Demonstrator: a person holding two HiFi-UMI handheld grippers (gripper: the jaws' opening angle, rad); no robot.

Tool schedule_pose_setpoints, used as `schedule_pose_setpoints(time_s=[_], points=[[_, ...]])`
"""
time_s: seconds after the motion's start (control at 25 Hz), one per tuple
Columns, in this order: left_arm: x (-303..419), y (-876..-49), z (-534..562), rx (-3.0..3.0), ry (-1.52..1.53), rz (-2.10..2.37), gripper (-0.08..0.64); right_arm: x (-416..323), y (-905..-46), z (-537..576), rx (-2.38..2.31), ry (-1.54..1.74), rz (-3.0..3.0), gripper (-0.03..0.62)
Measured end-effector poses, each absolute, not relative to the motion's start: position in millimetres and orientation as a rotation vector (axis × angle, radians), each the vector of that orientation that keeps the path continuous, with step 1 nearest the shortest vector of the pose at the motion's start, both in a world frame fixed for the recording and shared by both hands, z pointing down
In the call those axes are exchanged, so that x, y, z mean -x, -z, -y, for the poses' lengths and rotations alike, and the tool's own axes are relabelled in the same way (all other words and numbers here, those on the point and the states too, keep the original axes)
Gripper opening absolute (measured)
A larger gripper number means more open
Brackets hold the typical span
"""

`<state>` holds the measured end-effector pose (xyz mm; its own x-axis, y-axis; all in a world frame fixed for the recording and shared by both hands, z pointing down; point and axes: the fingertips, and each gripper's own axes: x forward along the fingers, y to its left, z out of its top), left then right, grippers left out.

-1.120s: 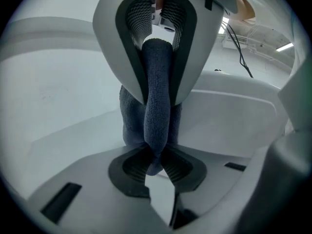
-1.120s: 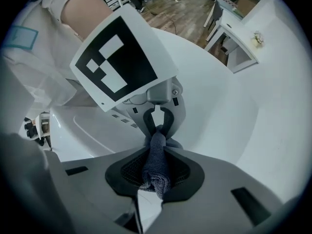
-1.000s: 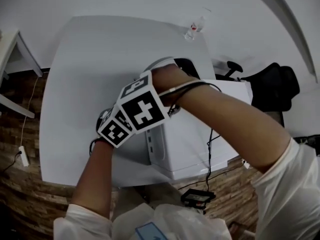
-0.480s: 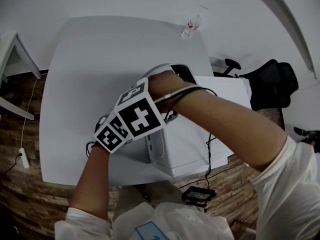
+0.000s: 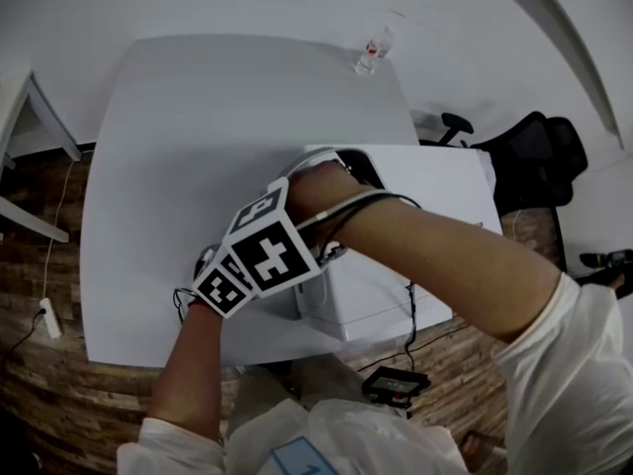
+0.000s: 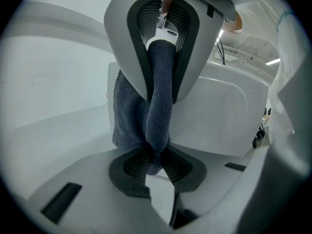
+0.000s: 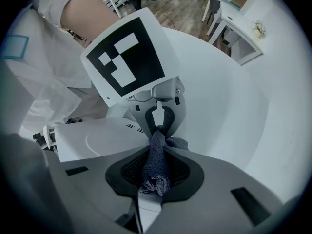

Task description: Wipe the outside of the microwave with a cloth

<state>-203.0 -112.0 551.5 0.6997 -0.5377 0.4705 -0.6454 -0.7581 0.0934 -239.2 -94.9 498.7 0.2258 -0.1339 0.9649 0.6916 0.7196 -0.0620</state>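
Entry: cloth handling, microwave exterior.

Cloth (image 6: 158, 106): dark blue-grey towelling, bunched into a rope. It is judged light, soft and limp, with no shape of its own, not fragile, and its nap is expected to drag on the casing, not slide. A bunched edge is judged the best place to take hold, so that a loose fold is left free for wiping.

Grip state: the left gripper (image 6: 155, 162) is pressed together on one end of the bunch. The right gripper (image 7: 155, 177) is likewise pinched on the other end, so the cloth is drawn between the two sets of jaws.

Position: the cloth is held at the left end of the microwave (image 5: 415, 216), with a free fold hanging in front of its white wall. Whether the fold is touching the wall cannot be told.

Microwave: judged heavy, rigid and smooth; not expected to shift under a light wipe.

Count: one cloth, one microwave, two grippers, one table (image 5: 198, 117) under the microwave, one small bottle (image 5: 373, 49) well beyond the microwave near the table's far edge.
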Motion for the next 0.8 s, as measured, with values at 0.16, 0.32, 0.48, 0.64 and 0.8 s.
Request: schedule_pose_setpoints(time_s=[0.16,0.32,0.48,0.64,0.8], points=[[200,-554,104,-2.658,-0.610,0.936,0.058,236,-502,88,0.551,0.608,1.215,0.075],[197,-554,98,-2.662,-0.610,0.925,0.058,234,-502,84,0.547,0.601,1.210,0.075],[196,-554,93,-2.671,-0.619,0.910,0.058,233,-501,80,0.540,0.575,1.215,0.075],[193,-554,86,-2.674,-0.612,0.901,0.058,230,-501,73,0.542,0.565,1.212,0.075],[190,-554,80,-2.682,-0.623,0.887,0.058,227,-501,67,0.552,0.556,1.211,0.075]])
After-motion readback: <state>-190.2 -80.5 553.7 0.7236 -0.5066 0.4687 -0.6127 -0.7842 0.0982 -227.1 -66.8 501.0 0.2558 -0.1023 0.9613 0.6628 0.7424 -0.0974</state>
